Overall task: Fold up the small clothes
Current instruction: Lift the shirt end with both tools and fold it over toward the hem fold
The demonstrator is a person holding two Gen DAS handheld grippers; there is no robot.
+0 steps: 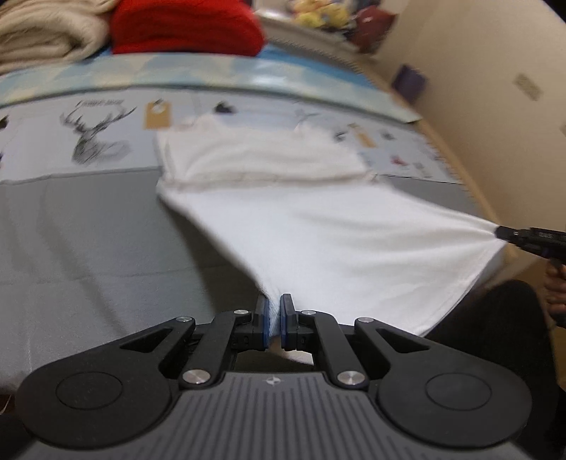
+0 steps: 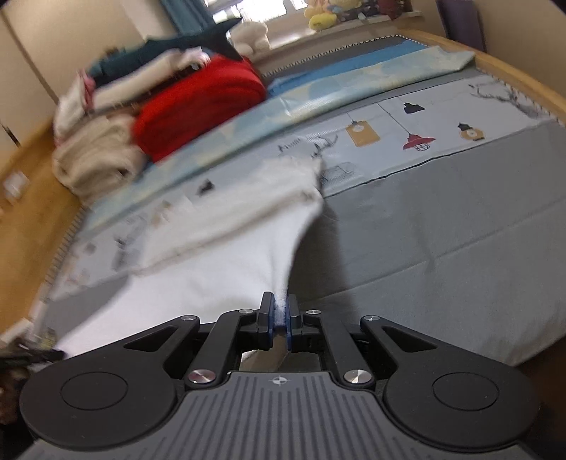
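Jaws on both grippers are pinched nearly closed, each with a bunch of white cloth between the blue pads. In its own view the left gripper (image 1: 273,320) holds one near corner of the shirt (image 1: 318,240); the right gripper (image 2: 279,318) holds the other. From the left view the right one also shows at the far right edge, its tip gripping the hem corner.

The shirt lies on the bed (image 1: 88,230), its far end already doubled over into a thick band, while the near half is lifted off the grey sheet and stretched between the two grips. It sags a little in the middle.

It looks light and limp, a thin soft knit with no stiffness of its own, so it will likely droop and crease wherever it is not held taut. The hem corners seem the right place to hold it, since pulling them apart keeps the edge straight. It is plain white, with a stitched hem along the right side. Both views are blurred, so finer detail cannot be told.

A red bundle (image 1: 184,28) and cream blankets (image 2: 95,159) sit well beyond it.
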